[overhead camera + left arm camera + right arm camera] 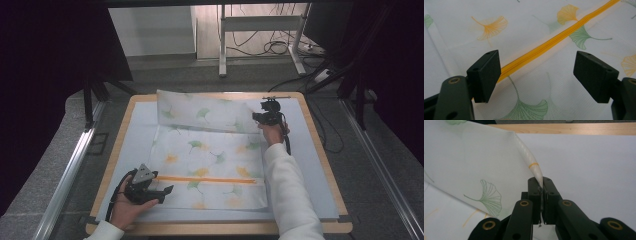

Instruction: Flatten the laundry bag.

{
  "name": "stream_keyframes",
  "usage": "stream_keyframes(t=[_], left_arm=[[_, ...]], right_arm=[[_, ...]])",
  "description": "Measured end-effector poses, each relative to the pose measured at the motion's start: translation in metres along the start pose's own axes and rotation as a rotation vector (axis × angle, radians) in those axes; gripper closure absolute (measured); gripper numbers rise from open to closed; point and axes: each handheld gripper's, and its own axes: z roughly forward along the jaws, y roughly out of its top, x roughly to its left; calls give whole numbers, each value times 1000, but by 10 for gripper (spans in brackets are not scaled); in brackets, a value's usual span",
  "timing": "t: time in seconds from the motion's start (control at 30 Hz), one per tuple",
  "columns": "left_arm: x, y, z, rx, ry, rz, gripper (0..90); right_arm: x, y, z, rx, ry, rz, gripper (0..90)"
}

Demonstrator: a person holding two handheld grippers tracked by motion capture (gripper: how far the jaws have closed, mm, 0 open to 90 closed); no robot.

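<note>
A: Well — your right gripper point(261, 118) is pinched tight on the far right corner of the white cloth point(210, 170), the one printed with green and orange ginkgo leaves. In the right gripper view that corner point(535, 170) is rolled to a narrow point and runs down between the two black pads, with a thin orange thread ringing it just above them.

B: And the cloth itself?

A: It lies on the pale blue sheet point(310, 165) that covers the wooden table point(220, 229). The far edge is lifted and stands up as a flap point(200, 112), slanting back over the flat part. An orange zipper point(205, 179) crosses the near part from left to right.

B: Your left hand?

A: Your left gripper point(159, 191) sits at the near left corner of the cloth, jaws wide apart and holding nothing. In the left gripper view the zipper point(554, 41) runs diagonally between the two pads; whether they touch the fabric I cannot tell.

B: Anything in your way?

A: Around the table — a metal rail point(70, 172) on the left, a metal stand point(260, 30) beyond the far edge, cables point(280, 47) loose on the floor there. Your white sleeve point(287, 192) crosses the cloth's right edge.
</note>
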Motion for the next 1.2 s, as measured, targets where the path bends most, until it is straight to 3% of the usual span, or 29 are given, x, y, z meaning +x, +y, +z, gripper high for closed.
stream_keyframes(t=[0.27, 0.37, 0.5, 0.63, 0.73, 0.77, 0.83, 1.0, 1.2], left_arm=[[1, 0, 0, 2, -1, -3, 217], [1, 0, -1, 0, -1, -4, 216], [2, 0, -1, -1, -1, -6, 216], [1, 0, -1, -1, -2, -7, 215], [1, 0, -1, -2, 0, -5, 215], [1, 0, -1, -3, 0, -6, 215], [1, 0, -1, -6, 0, -9, 216], [1, 1, 0, -4, 3, -7, 215], [1, 1, 0, -5, 6, -9, 215]], right_arm=[[-10, 6, 3, -9, -19, 0, 847], [-9, 9, 4, -33, -66, -22, 584], [-8, 13, -6, -81, -89, -17, 479], [-6, 11, -17, -74, -51, -31, 473], [-3, 4, -24, -58, -5, -50, 472], [0, -3, -29, -43, 33, -59, 473], [1, -5, -30, -38, 45, -65, 473], [15, -24, -44, 3, 107, -115, 477], [35, -46, -68, 5, 183, -169, 530]])
